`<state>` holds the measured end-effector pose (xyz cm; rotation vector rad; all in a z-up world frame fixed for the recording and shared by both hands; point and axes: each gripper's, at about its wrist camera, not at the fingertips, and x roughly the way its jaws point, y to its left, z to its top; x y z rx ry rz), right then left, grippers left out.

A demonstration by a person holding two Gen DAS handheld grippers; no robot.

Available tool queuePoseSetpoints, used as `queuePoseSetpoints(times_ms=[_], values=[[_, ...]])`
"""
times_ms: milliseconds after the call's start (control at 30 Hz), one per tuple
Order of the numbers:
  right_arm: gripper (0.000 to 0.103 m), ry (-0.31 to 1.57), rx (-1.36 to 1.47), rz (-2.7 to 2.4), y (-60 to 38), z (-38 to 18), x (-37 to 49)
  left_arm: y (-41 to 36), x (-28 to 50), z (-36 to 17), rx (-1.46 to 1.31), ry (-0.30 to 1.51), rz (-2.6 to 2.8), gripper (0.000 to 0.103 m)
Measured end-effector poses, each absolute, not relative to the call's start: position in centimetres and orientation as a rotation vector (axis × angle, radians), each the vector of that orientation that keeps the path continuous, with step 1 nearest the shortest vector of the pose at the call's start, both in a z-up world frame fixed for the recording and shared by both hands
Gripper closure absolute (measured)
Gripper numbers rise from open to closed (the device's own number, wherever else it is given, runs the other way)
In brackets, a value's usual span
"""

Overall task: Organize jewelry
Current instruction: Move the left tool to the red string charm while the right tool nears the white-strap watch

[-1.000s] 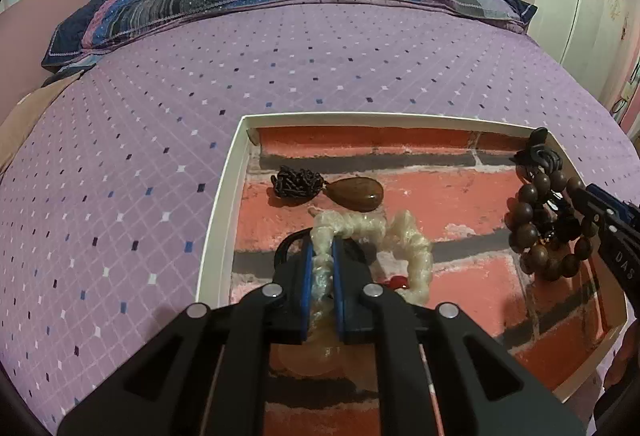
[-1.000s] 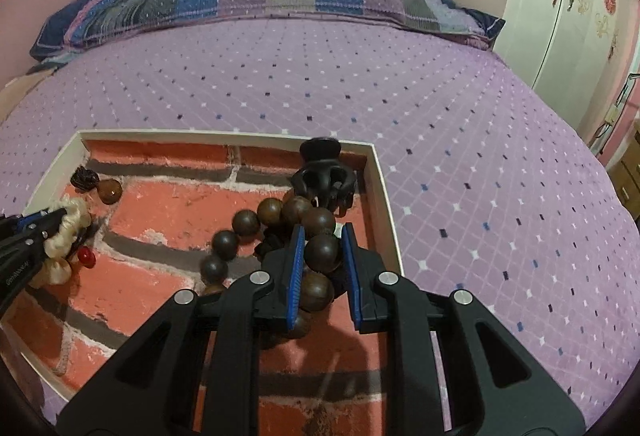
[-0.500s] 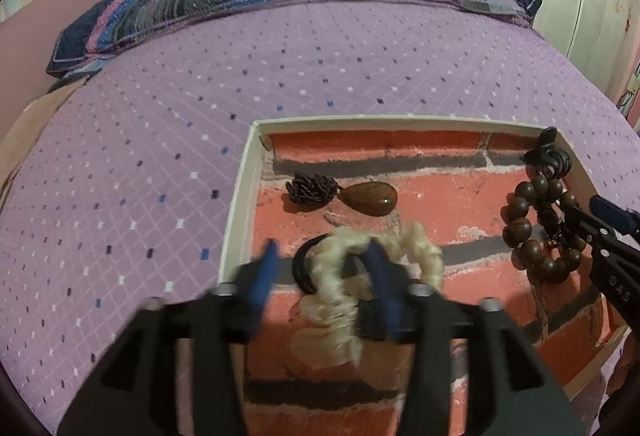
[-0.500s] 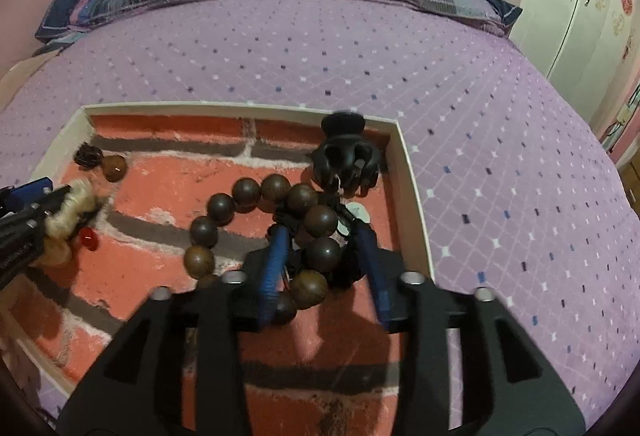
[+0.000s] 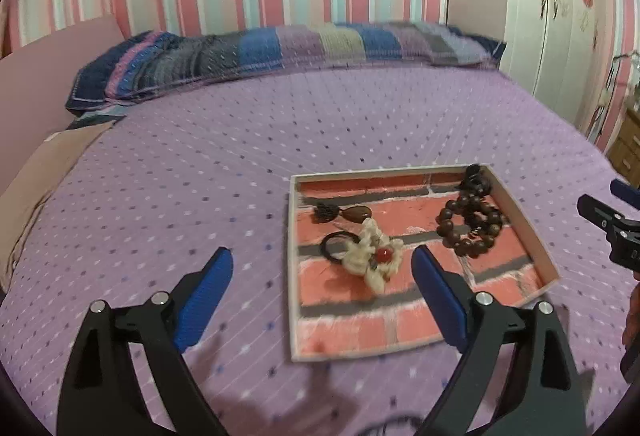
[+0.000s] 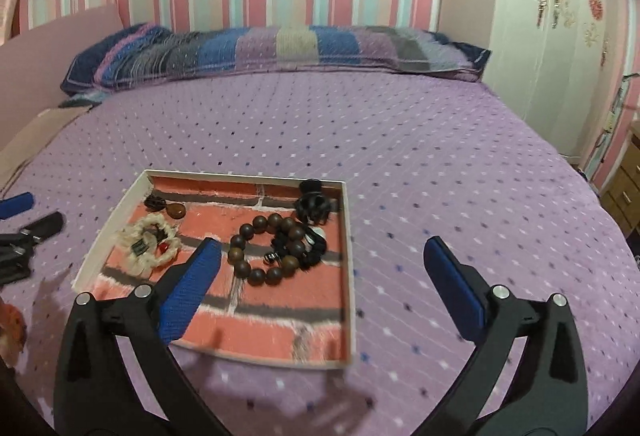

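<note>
The wooden bead bracelet [image 6: 267, 251] lies coiled in the right part of the shallow tray [image 6: 349, 236], its round dark beads glossy and hard, with a black claw clip [image 6: 313, 204] at the far corner. Toward the left sit the cream scrunchie [image 5: 370, 256], soft and ruffled with a red bead, and a smooth brown teardrop pendant [image 5: 356, 213] on a knotted cord. The tray's brick-print floor is flat within low white walls, resting on the quilted purple bed [image 5: 200, 171]. The left gripper [image 5: 322, 276] and right gripper [image 6: 322, 256] have just been opening and stand wide, holding nothing; drawing clear without snagging a loop seems the point now.
</note>
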<state>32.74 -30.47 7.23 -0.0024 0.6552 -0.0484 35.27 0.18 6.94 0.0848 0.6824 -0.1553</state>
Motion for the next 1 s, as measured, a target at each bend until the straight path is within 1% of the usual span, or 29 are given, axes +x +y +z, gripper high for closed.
queuePoseSetpoints(times_ms=[100, 200, 333, 500, 567, 700, 800, 1000], values=[[0.004, 0.635, 0.007, -0.071, -31.1, 7.9, 29.3, 2.8, 31.2, 8.4, 0.062, 0.635, -0.133, 0.009], [0.004, 0.623, 0.009, -0.115, -31.5, 7.7, 25.9, 5.8, 27.5, 8.5, 0.031, 0.615, -0.109, 0.006], [0.004, 0.604, -0.029, -0.152, -31.4, 6.7, 21.3, 9.1, 23.3, 7.0, 0.043, 0.615, -0.036, 0.006], [0.004, 0.636, -0.050, -0.158, -31.0, 4.6, 17.6, 13.5, 19.3, 4.1, -0.070, 0.667, -0.014, 0.006], [0.004, 0.645, -0.052, -0.157, -30.8, 3.8, 16.4, 14.0, 18.2, 3.4, -0.095, 0.676, 0.007, 0.006], [0.004, 0.658, -0.031, -0.151, -30.8, 2.3, 14.4, 13.0, 16.0, 2.1, -0.088, 0.691, -0.008, 0.006], [0.004, 0.692, -0.042, -0.165, -30.7, 0.6, 13.5, 10.4, 14.5, 0.6, -0.065, 0.726, -0.049, 0.006], [0.004, 0.705, -0.059, -0.198, -31.4, -1.9, 12.8, 6.0, 13.8, -1.2, -0.049, 0.753, -0.086, 0.006]])
